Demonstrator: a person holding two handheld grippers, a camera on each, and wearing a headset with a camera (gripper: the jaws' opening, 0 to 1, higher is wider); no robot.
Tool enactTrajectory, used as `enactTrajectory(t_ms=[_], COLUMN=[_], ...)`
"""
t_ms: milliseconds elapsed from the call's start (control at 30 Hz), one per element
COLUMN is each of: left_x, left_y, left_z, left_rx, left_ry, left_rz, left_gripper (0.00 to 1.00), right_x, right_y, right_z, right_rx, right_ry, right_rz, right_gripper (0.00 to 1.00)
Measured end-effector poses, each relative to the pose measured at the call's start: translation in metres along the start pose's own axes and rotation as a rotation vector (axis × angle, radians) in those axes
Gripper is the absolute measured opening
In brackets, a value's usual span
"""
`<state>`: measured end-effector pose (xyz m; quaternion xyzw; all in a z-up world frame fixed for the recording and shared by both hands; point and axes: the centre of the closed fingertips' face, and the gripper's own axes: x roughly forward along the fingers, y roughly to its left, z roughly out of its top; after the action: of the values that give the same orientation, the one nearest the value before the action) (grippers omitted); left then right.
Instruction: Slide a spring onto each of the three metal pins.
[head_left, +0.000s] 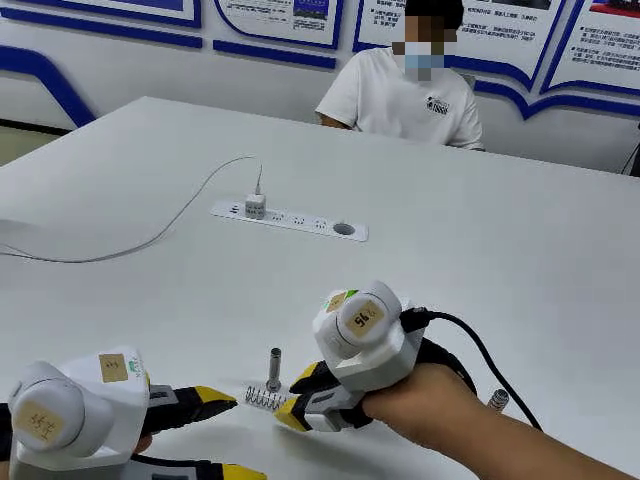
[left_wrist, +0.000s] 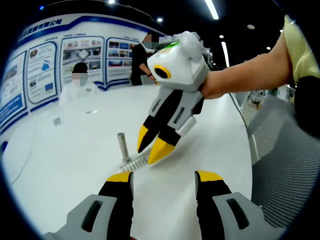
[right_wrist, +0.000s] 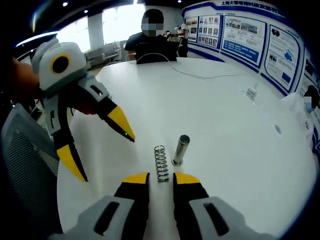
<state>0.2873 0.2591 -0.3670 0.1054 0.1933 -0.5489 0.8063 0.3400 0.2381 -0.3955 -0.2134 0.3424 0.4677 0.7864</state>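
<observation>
1. Head view looks down on a broad white tabletop (head_left: 450, 260). A short, upright, silver steel pin (head_left: 274, 368) stands near the front edge. A small, silver wire coil spring (head_left: 262, 399) lies on its side just beside the pin's foot.
2. The right tongs (head_left: 294, 396), black with yellow tips, meet the spring from the right. In the right gripper view they are only narrowly parted. The spring's (right_wrist: 160, 163) near end sits at their mouth with a sliver of bare table on either side, so I judge they are not pinching it yet. The pin (right_wrist: 181, 149) stands just beyond and to one side.
3. The left tongs (head_left: 240, 436) are spread wide and carry nothing, and they hover just left of the spring. In the left gripper view, their own tips (left_wrist: 165, 176) frame the spring (left_wrist: 134, 162), with the pin (left_wrist: 122, 145) behind it.
4. The spring looks featherlight and springy, and its round wire is slick. It would probably roll or flick away under a hard or off-centre squeeze.
5. A sound hold would be a gentle one across the coils near one end. That leaves the other end open and free to go over the pin's top.
6. The pin looks rigid, but only its foot holds it upright. A sideways nudge could topple it, so steadying it with the free tongs seems sensible.
7. A small metallic piece (head_left: 497, 400) lies beside the right forearm. It is too small to identify.
</observation>
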Motion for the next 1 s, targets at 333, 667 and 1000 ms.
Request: enactTrajectory(t_ms=[333, 667, 1000], left_x=[-0.002, -0.003, 0.000], left_y=[0.002, 0.005, 0.002], left_z=[-0.001, 0.000, 0.001], left_rx=[-0.004, 0.002, 0.012], left_ry=[0.000, 0.003, 0.007], left_rz=[0.005, 0.008, -0.001], left_gripper=[0.50, 0.50, 0.49], right_x=[0.007, 0.006, -0.009], right_y=[-0.001, 0.001, 0.010], right_z=[-0.005, -0.006, -0.010], right_rx=[0.008, 0.018, -0.004], right_ry=[0.014, 0.021, 0.034], right_rz=[0.000, 0.006, 0.023], right_gripper=[0.16, 0.12, 0.12])
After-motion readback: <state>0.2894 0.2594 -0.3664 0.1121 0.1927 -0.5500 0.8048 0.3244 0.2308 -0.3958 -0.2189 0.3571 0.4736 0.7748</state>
